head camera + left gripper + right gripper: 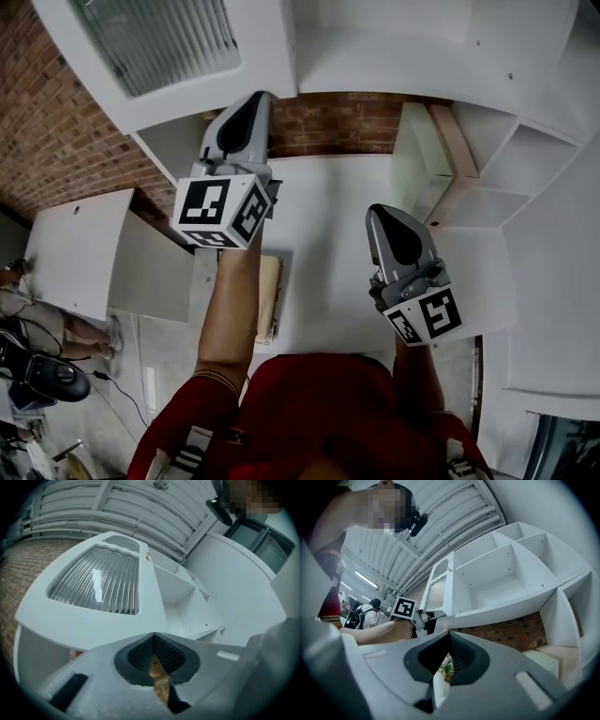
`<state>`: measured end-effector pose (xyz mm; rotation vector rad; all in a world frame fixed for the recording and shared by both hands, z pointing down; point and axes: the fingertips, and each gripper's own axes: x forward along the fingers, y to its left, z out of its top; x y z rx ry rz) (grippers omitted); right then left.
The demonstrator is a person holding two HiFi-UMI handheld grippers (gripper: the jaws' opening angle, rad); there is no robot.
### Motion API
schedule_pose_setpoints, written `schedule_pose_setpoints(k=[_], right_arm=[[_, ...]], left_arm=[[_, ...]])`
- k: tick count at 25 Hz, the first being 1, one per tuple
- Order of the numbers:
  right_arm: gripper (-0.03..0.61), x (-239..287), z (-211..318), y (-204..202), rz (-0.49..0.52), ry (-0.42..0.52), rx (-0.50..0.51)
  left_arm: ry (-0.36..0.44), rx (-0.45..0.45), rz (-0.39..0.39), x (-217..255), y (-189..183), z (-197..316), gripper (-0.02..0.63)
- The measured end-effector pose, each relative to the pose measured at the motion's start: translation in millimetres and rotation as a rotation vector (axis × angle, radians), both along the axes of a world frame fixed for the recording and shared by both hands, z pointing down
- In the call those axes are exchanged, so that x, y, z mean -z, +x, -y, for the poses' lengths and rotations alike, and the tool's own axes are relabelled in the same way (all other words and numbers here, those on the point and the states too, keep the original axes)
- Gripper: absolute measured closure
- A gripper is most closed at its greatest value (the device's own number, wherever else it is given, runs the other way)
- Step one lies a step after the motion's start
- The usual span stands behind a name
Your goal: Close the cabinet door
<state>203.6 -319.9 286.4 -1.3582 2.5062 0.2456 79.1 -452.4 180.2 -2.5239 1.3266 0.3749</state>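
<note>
The cabinet door [159, 37] is white with a ribbed glass panel and stands swung open at the upper left; it also shows as the door [98, 581] and edge-on as the door [436, 592]. The open-shelved white cabinet [525, 159] runs along the top and right. My left gripper [258, 96] is raised, its shut jaws right at the door's lower frame; whether it touches is unclear. From its own view the left gripper [152, 635] holds nothing. My right gripper [375, 210] hangs lower over the table, shut and empty, as the right gripper [449, 633] shows.
A brick wall [56, 131] lies behind the cabinet. Below are a white table [328, 244], a white box [417, 159] on it, a pale board [269, 300] and a loose white panel [75, 248]. A bystander [37, 328] stands at far left.
</note>
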Motion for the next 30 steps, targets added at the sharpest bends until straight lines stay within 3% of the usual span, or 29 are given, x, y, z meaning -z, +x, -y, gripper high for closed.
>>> schedule_pose_setpoints(k=[16, 30], right_arm=[[0.565, 13, -13, 4, -0.011, 0.028, 0.004], [0.565, 21, -23, 0, 0.004, 0.047, 0.028]], left_arm=[[-0.022, -0.013, -0.004, -10, 0, -22, 0.612], [-0.028, -0.204, -0.037, -48, 22, -111, 0.612]])
